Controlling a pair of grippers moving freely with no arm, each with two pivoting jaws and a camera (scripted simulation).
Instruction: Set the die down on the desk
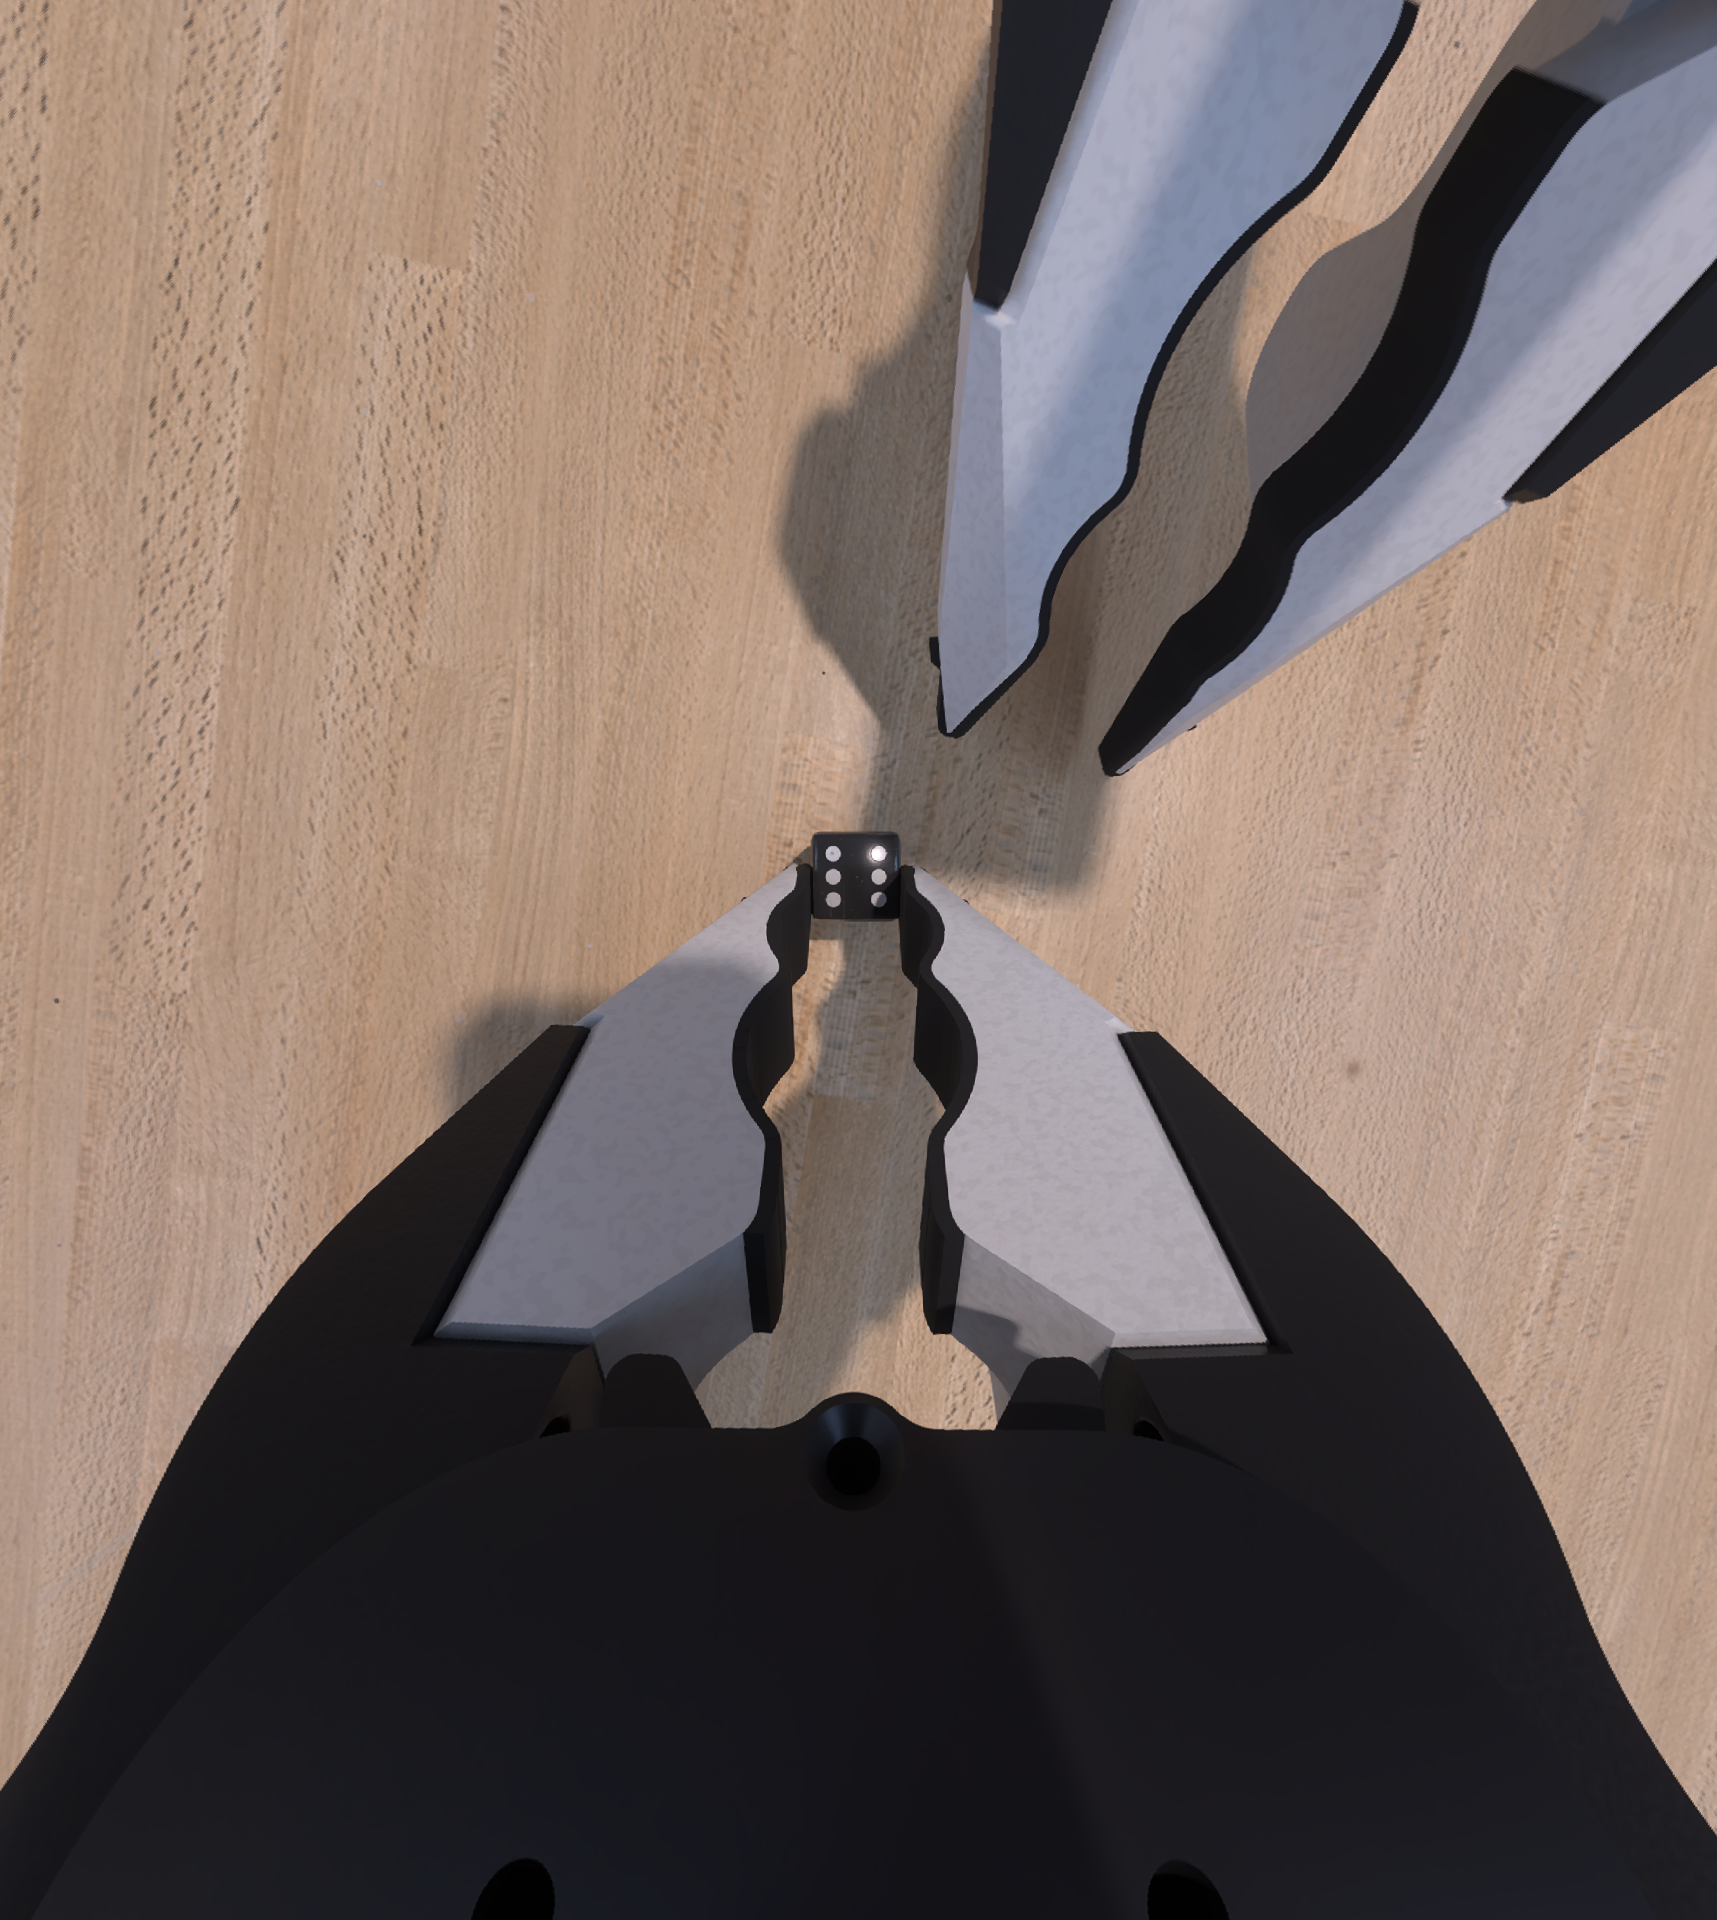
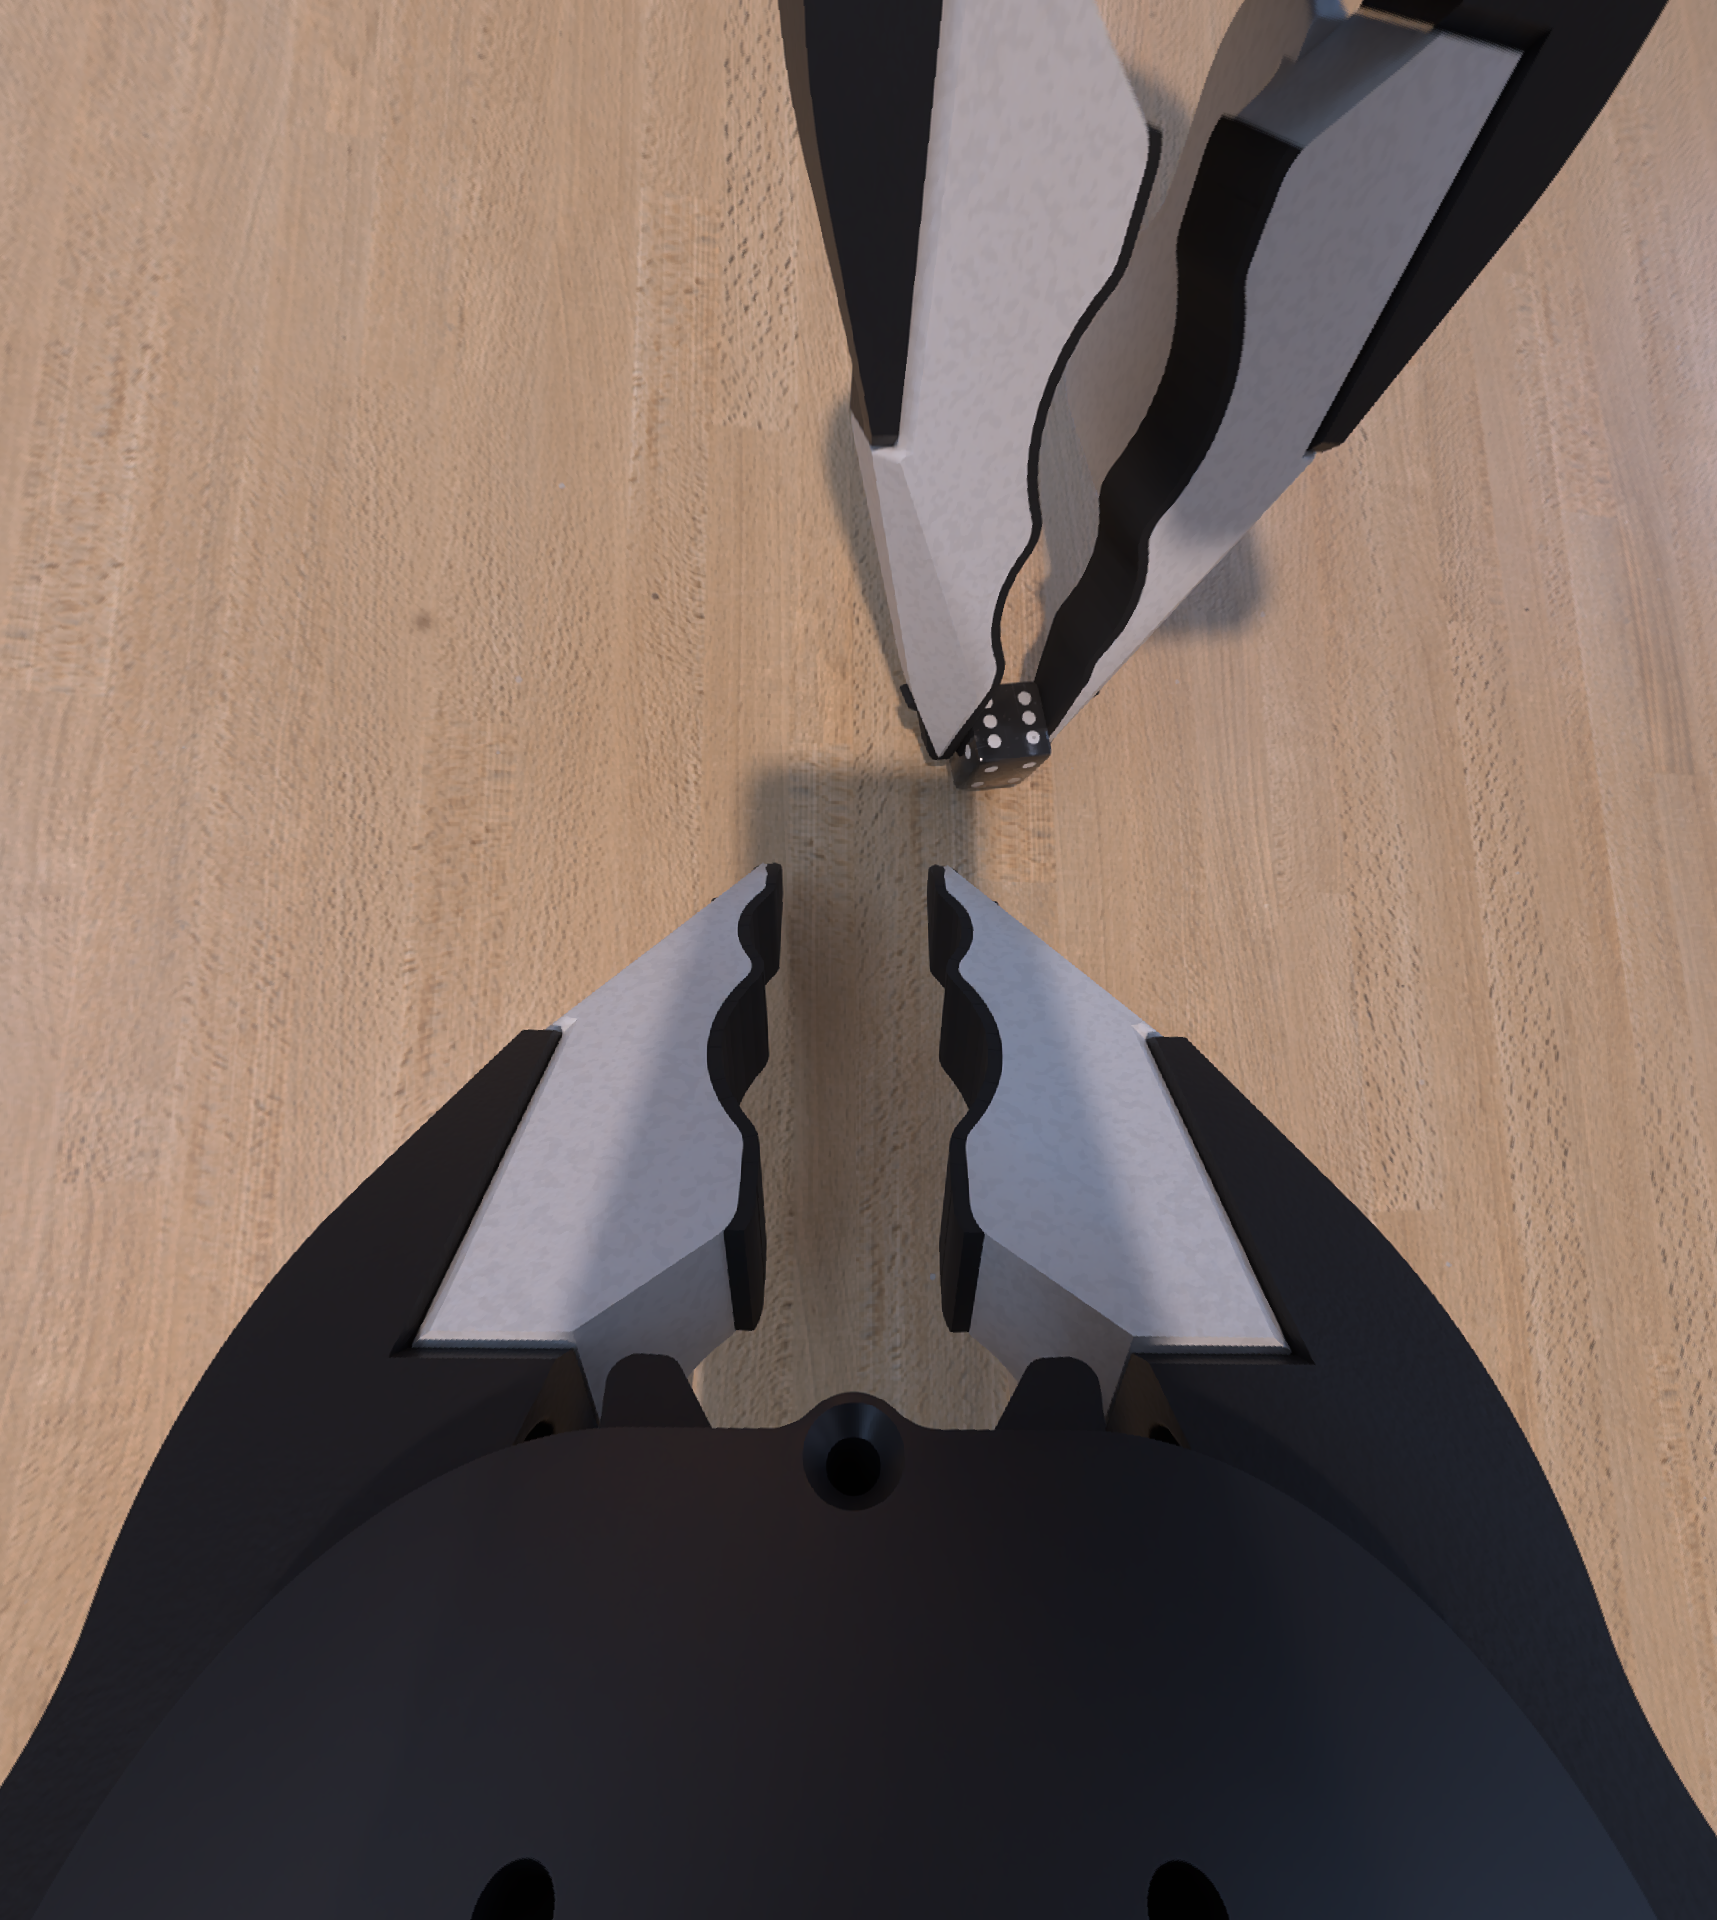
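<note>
Between your left claw (image 1: 855,878) fingertips sits the black die (image 1: 855,876), pinched at both sides, 6 white pips facing the camera, low over the wooden tabletop (image 1: 314,623). Your right claw (image 2: 855,883) hangs just beside, fingers parted, gripping nothing.

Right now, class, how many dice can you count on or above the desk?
1. The black die sits pinched between the fingertips of the left gripper, just above the wooden desk. None seems hidden.
</note>
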